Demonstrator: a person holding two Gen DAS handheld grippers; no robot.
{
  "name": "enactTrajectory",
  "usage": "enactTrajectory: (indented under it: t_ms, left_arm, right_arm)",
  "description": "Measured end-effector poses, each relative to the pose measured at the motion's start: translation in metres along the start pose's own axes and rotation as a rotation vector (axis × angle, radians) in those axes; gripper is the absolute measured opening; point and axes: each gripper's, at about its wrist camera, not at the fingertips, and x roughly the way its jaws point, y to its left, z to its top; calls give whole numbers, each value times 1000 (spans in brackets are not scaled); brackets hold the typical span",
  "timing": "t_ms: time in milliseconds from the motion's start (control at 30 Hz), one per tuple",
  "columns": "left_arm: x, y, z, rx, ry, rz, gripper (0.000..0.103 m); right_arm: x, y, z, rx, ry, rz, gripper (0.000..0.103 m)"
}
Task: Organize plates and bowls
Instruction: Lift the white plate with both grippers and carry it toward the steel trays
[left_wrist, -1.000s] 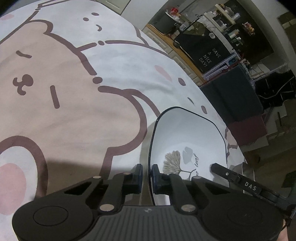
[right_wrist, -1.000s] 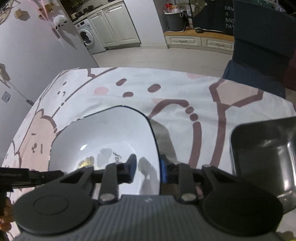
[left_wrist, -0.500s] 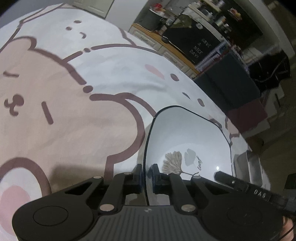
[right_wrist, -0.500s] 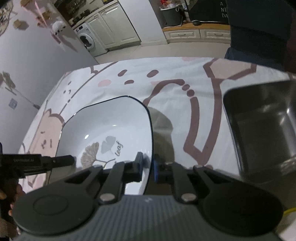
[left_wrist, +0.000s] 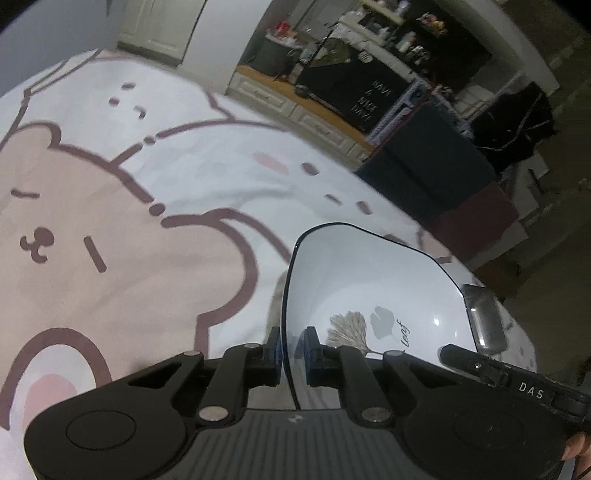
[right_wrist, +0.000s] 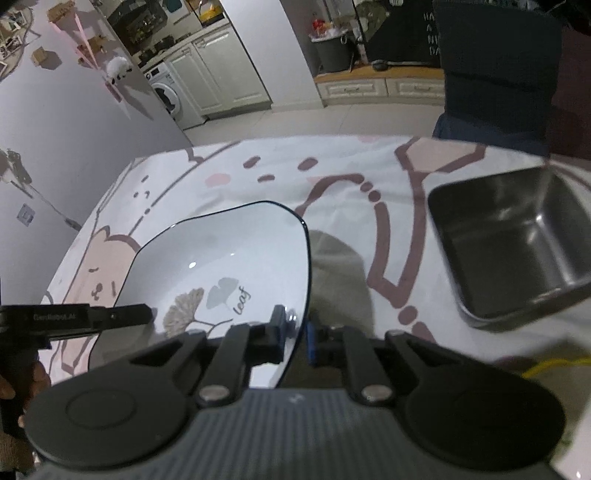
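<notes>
Left gripper (left_wrist: 291, 345) jaws clamped on white plate (left_wrist: 369, 291) rim (leaf print), above bear-print tablecloth (left_wrist: 147, 229)

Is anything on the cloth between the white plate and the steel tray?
Nothing visible. Both grippers are clamped on the white plate's rim, and only bare tablecloth lies between it and the steel tray.

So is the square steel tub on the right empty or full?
Empty: the square steel tub shows only its bare metal floor and walls.
</notes>
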Motion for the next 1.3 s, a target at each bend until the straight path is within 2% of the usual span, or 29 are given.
enactTrajectory:
  t_ms: [333,667,967,1300]
  left_arm:
    - [-70,-38,-24,98,-69,-73,12]
    - [-121,-80,-74,209,-91,-173,12]
    - [-139,-113,-126,285,-63,-239,12]
    - [-122,-144,-171,361,3,-269,11]
  right_arm:
    - [-81,19,-18,1,-107,-25,12]
    - [-168,23,-73,33,-208,-80,12]
    - [-226,4,-138,98,-258,-137,12]
    - [-252,-25,-196,183,-254,-176,12]
